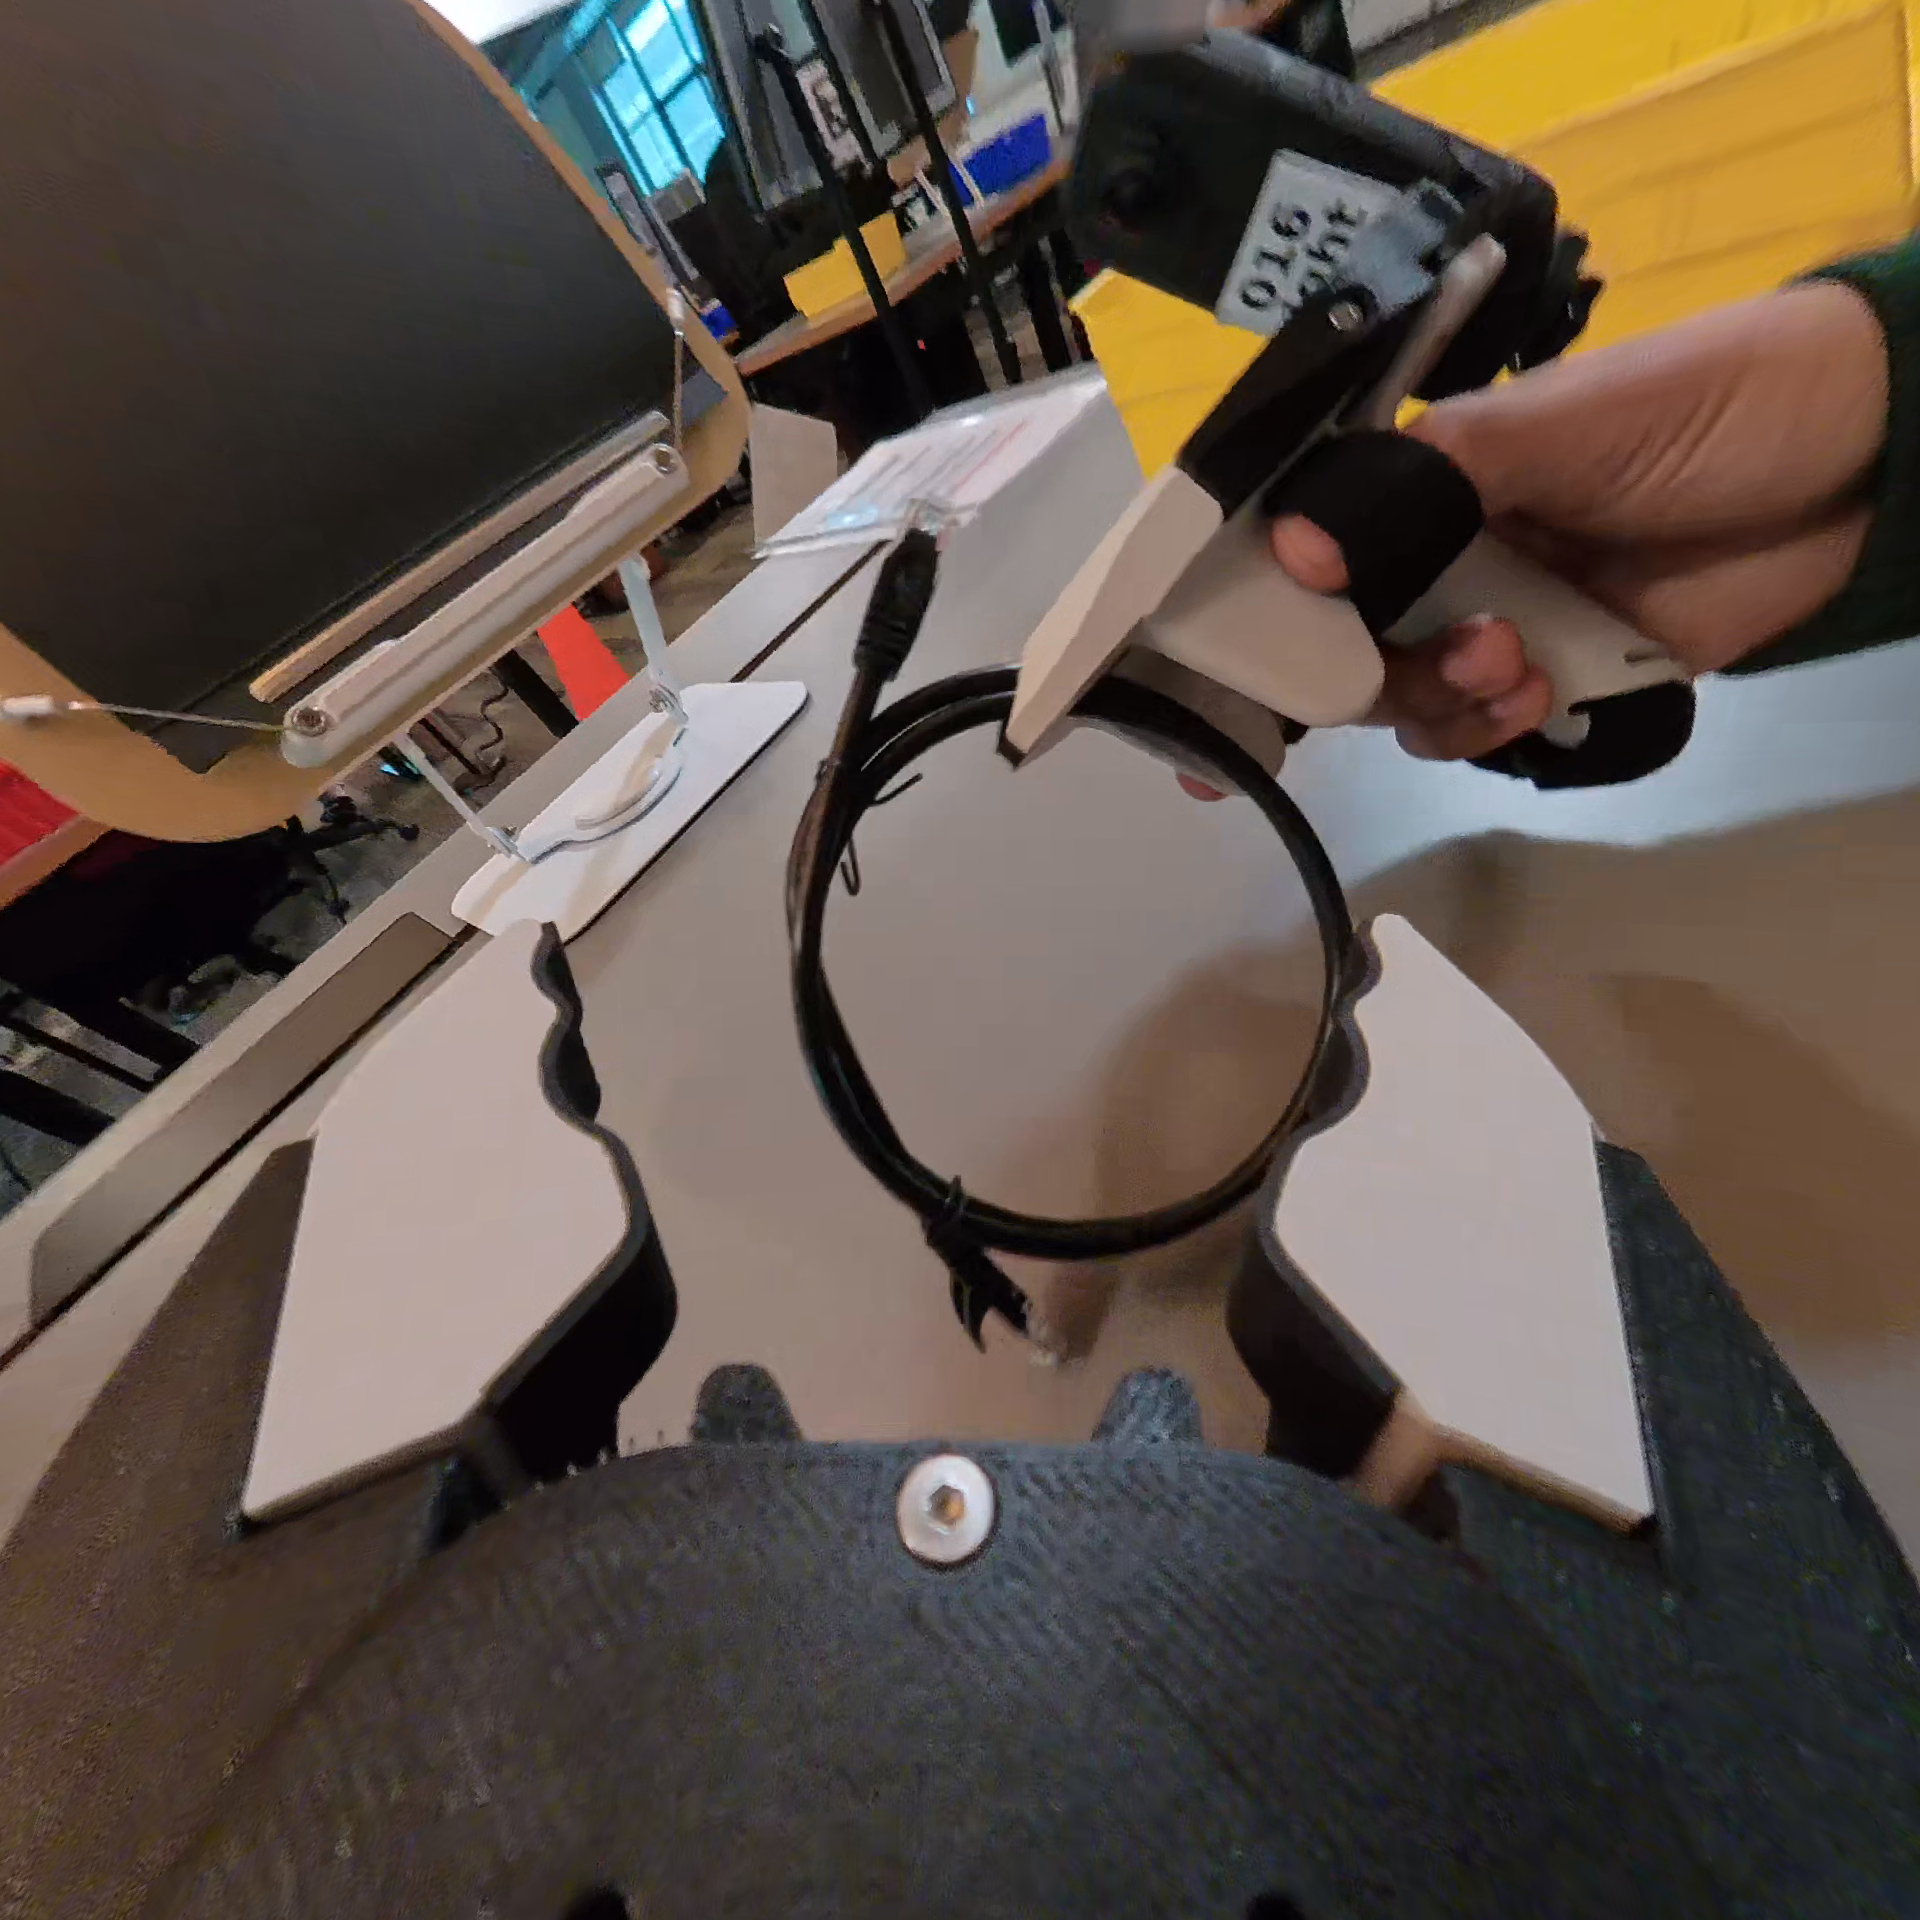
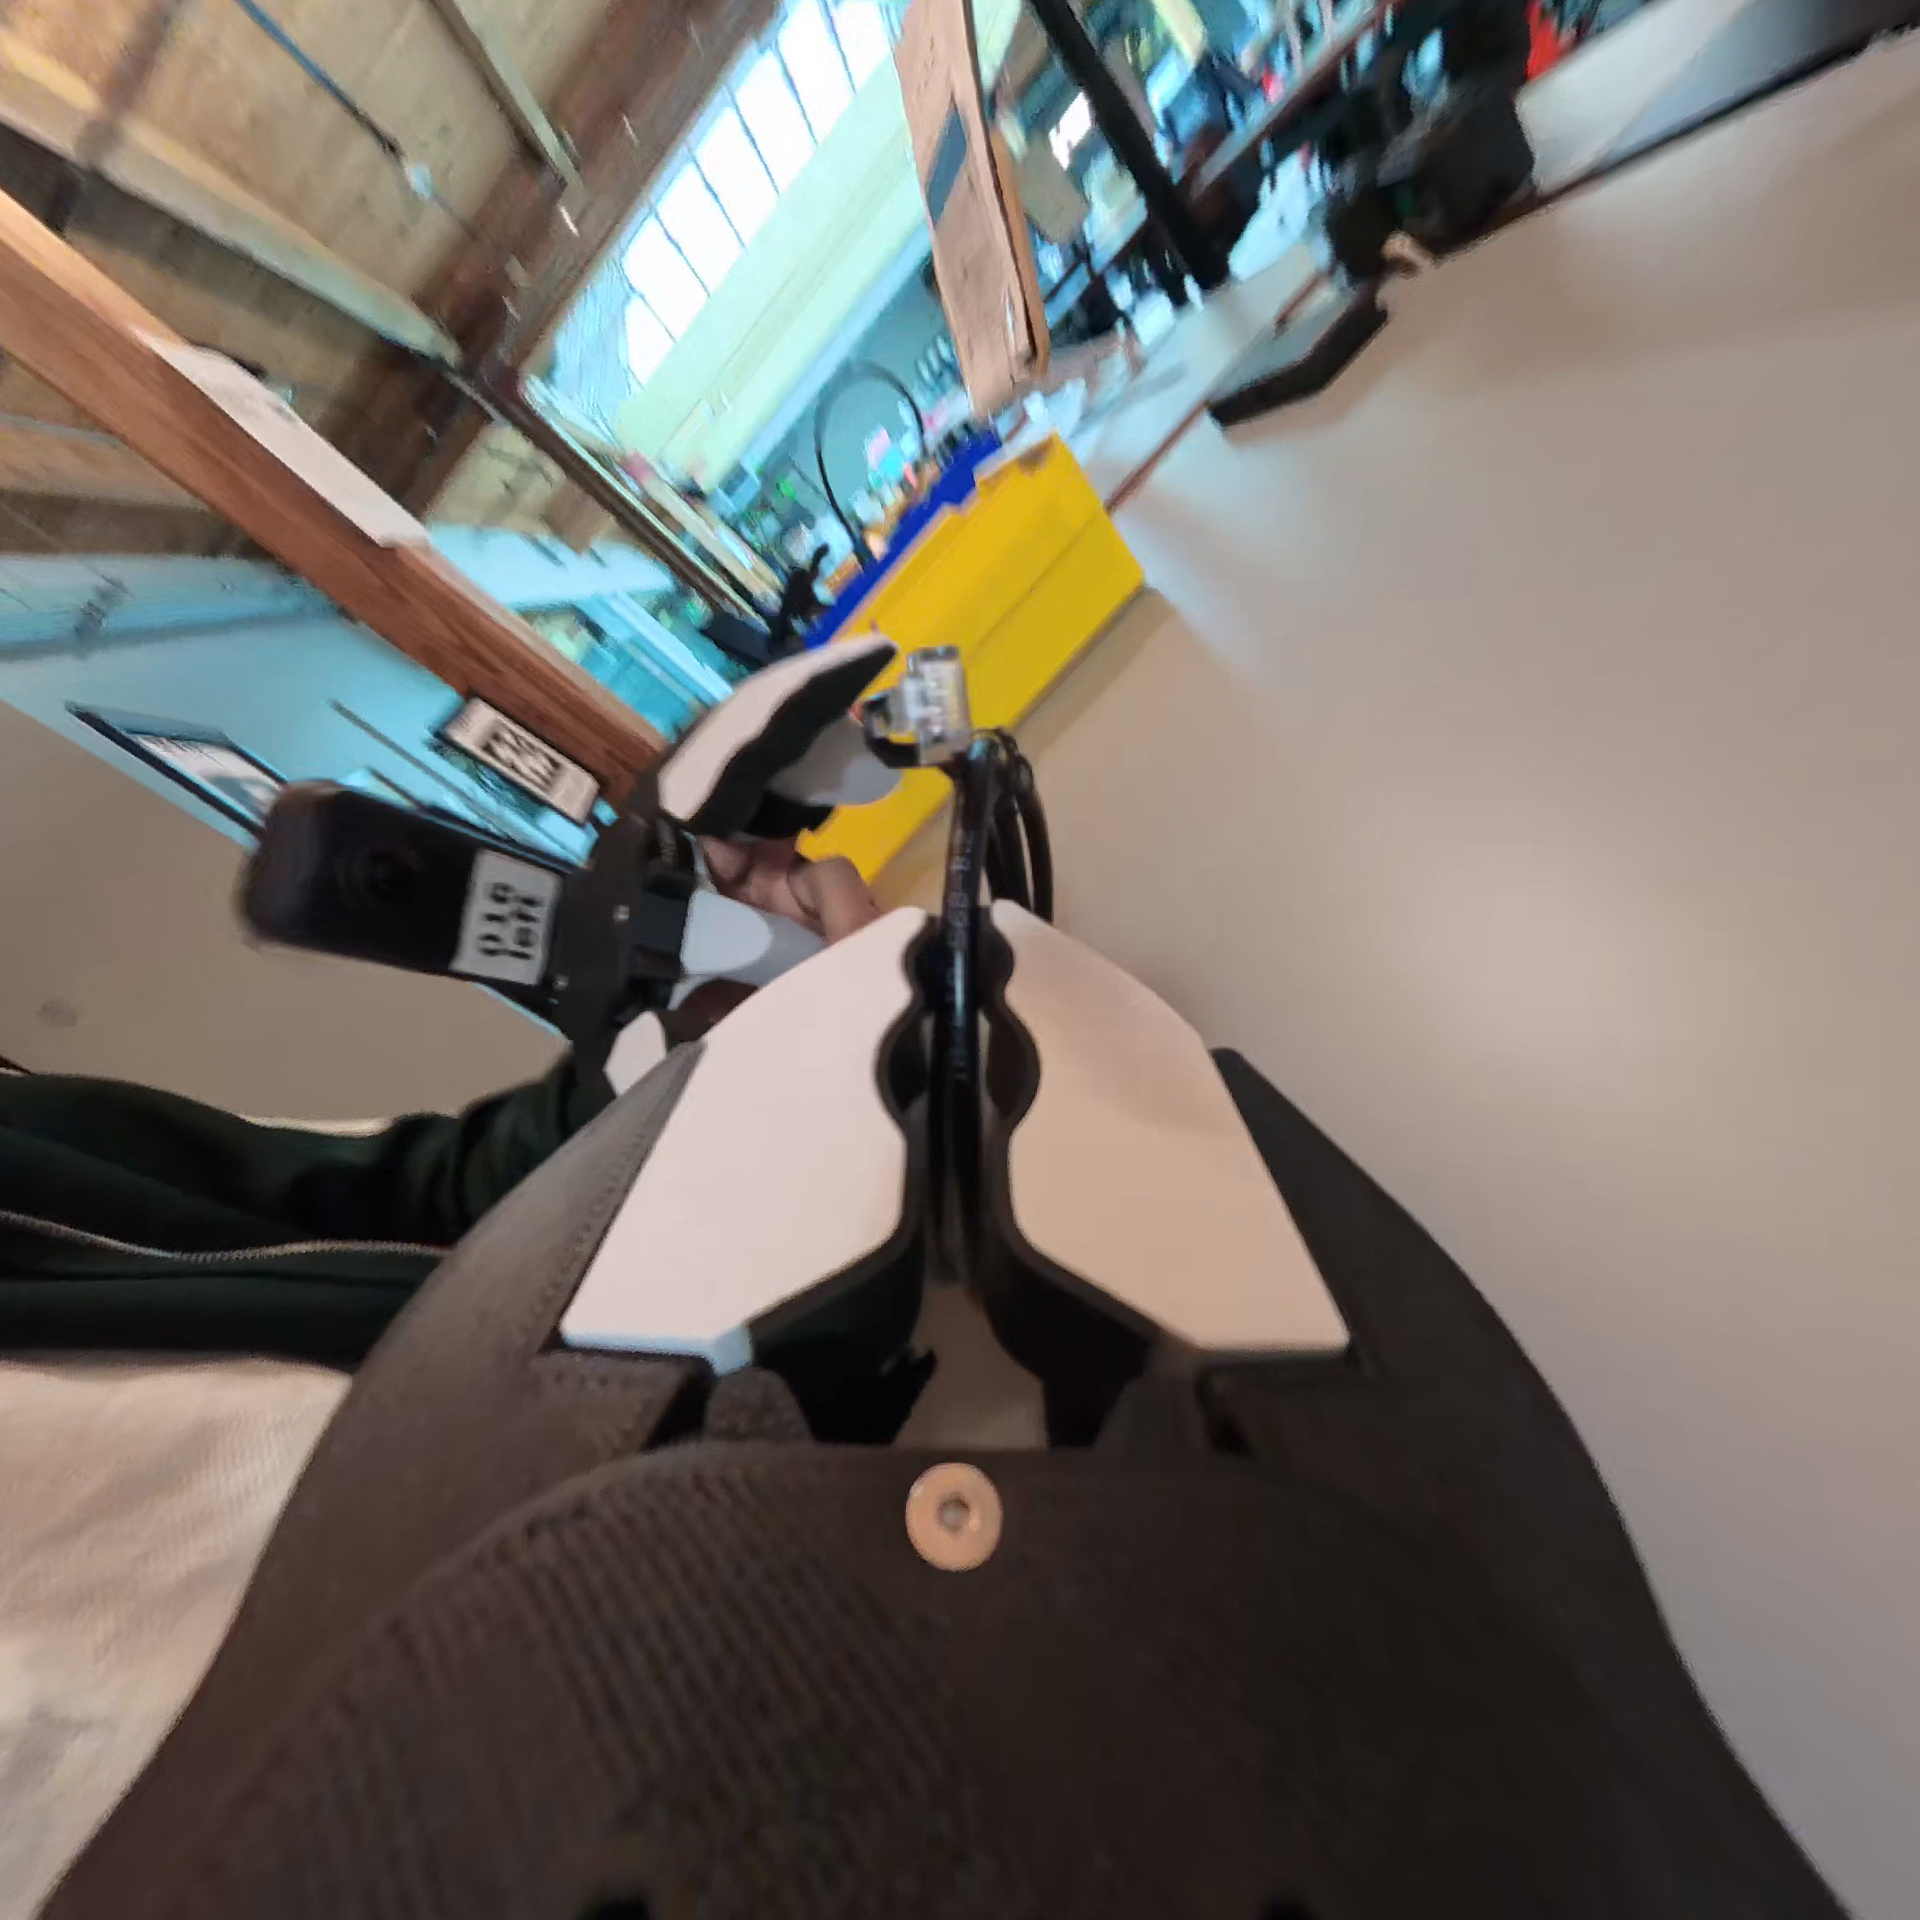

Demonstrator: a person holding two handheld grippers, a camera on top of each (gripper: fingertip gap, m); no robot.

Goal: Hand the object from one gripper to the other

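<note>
Fig. legend. Landmark: coiled black cable point(image 1: 1060, 966), tied into a ring, w/ 1 black-booted plug sticking up past its far-left edge and 1 clear plug hanging below its near side.

Left gripper point(image 1: 956, 966): jaws spread wide, nothing clamped. Its 2 white fingers point(image 1: 468, 1195) flank the ring; the right-side finger edge sits against the ring's rim, the left-side one stands apart from it. The ring hangs betw. them, above the pale table point(image 1: 1039, 540).

Right gripper point(image 2: 956, 925): jaws drawn narrow, pinched on the cable strands at the ring's far edge; in the right wrist view the strands run up out of the fingertip slot and end at the clear plug point(image 2: 932, 694). In the left wrist view this gripper comes in from the upper right of the ring, held by a hand point(image 1: 1621, 561) w/ a dark green sleeve.

Beyond the ring: a flat white stand base point(image 1: 665, 769) to its left on the table; papers point(image 1: 935, 478) behind it; yellow bins point(image 1: 1662, 156) farther off to the right. In the right wrist view the left gripper point(image 2: 769, 738) shows just left of the clear plug, fingers apart.
</note>
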